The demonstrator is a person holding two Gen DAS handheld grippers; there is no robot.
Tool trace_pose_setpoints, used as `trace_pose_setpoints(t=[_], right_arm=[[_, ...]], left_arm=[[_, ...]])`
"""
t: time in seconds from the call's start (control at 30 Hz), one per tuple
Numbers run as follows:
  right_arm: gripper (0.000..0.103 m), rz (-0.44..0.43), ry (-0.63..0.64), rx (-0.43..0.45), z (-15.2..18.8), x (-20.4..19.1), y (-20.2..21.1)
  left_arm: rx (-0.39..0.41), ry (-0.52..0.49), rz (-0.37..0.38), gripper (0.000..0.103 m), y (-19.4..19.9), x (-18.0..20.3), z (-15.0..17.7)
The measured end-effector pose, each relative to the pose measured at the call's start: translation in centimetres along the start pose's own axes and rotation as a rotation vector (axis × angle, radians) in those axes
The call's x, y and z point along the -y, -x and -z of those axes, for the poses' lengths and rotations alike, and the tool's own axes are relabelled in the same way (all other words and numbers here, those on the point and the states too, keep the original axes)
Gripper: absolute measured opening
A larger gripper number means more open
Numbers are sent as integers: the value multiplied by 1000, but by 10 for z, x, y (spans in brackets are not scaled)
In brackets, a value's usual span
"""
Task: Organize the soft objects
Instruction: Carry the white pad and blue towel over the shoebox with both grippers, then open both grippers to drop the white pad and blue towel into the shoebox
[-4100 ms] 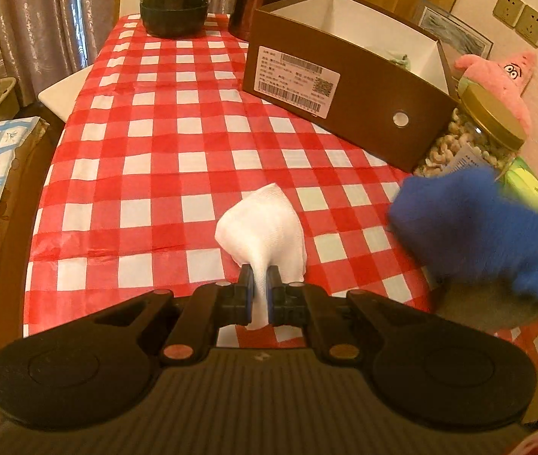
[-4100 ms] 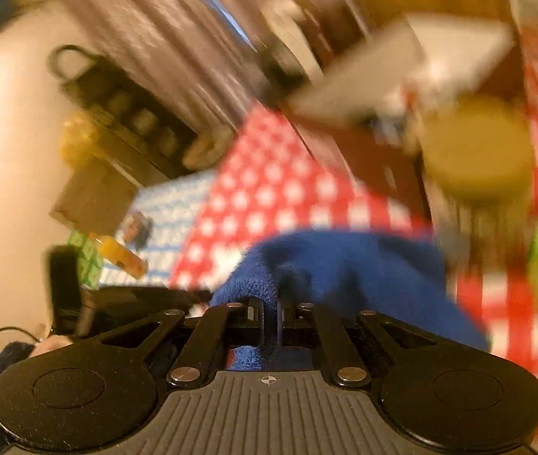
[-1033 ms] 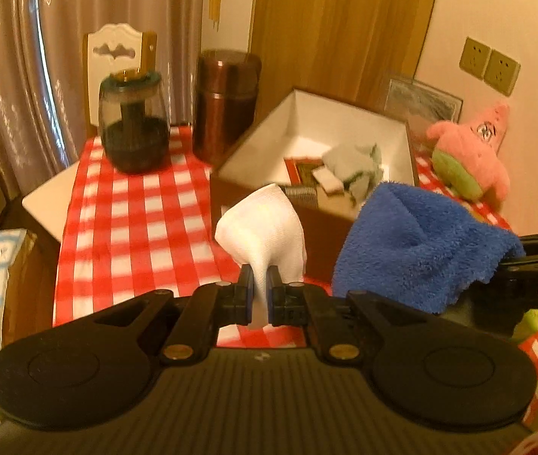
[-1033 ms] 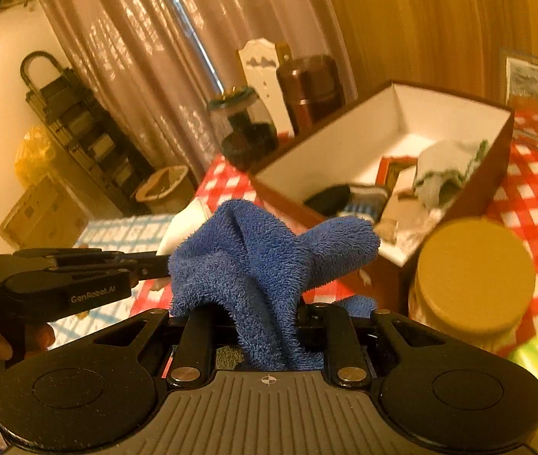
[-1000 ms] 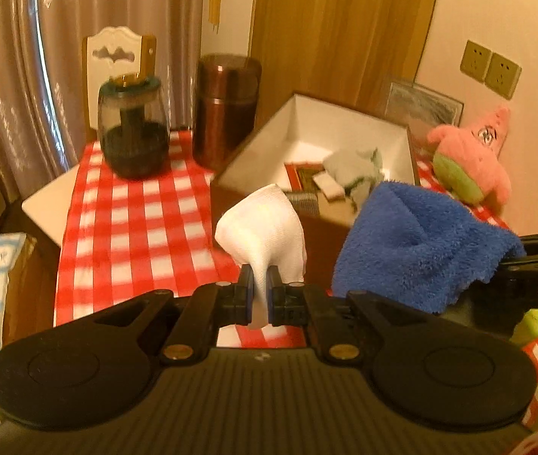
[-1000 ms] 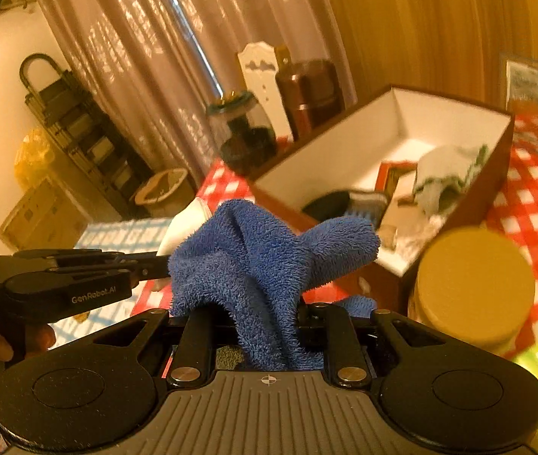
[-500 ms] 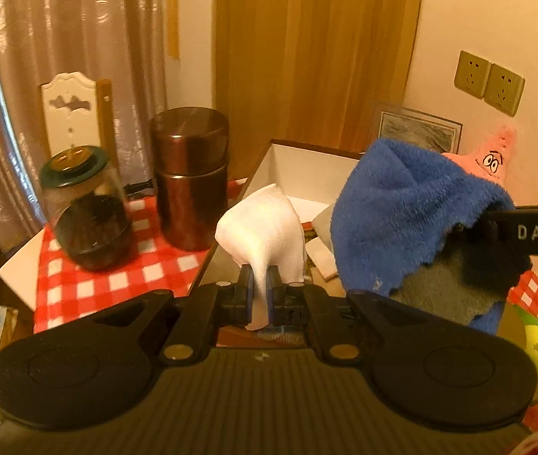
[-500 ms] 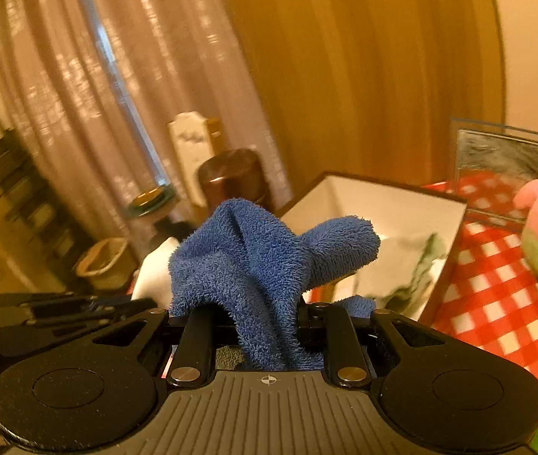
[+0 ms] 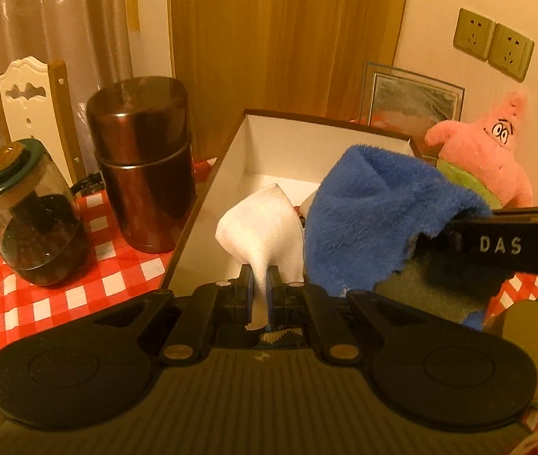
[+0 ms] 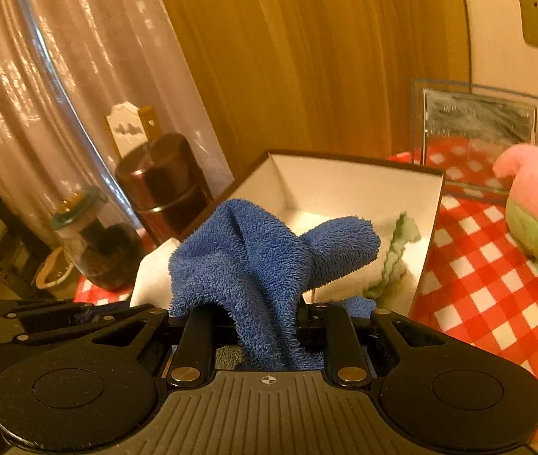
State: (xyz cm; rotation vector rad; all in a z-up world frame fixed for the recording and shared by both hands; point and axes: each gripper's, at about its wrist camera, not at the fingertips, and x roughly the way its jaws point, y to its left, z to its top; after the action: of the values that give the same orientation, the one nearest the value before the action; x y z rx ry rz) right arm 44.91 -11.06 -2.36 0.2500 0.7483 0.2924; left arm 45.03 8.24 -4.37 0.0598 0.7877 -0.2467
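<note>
A: Where is the box (image 9: 208, 204)?

B: Just past both claws, open on top. The left claw (image 9: 258, 292) pinches the white cloth (image 9: 265, 235) tight. The right claw (image 10: 265, 326) squeezes the blue towel (image 10: 254, 261), further right. Both hang near the box's near wall

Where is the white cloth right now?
In the left wrist view, the white cloth sits pinched in the left gripper, above the open box, beside the blue towel.

A dark brown metal canister (image 9: 142, 163) stands upright on the red-and-white checked tablecloth (image 9: 79, 295), just beside a glass jar (image 9: 26, 212) with a green lid. A glass picture frame (image 9: 413, 94) leans against the wall beneath two wall sockets (image 9: 493, 43).
</note>
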Motion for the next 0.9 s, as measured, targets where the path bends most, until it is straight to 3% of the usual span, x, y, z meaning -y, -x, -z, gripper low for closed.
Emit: trace_pose_setpoints(t=[0.43, 0.47, 0.53, 0.57, 0.6, 0.9], right_arm=[[20, 58, -36, -74, 5, 12, -29], [23, 55, -35, -79, 5, 12, -31], [39, 50, -36, -84, 3, 13, -33], [56, 53, -35, -77, 2, 13, -32], [65, 56, -26, -68, 2, 12, -31], [68, 61, 25, -65, 0, 8, -27]], left_arm=[[-36, -1, 8, 6, -25, -5, 1], [-37, -1, 8, 6, -25, -5, 1], [-41, -1, 8, 6, -26, -6, 1], [-42, -1, 7, 6, -27, -6, 1], [-43, -1, 7, 6, -27, -6, 2], [-47, -1, 10, 6, -27, -6, 2]])
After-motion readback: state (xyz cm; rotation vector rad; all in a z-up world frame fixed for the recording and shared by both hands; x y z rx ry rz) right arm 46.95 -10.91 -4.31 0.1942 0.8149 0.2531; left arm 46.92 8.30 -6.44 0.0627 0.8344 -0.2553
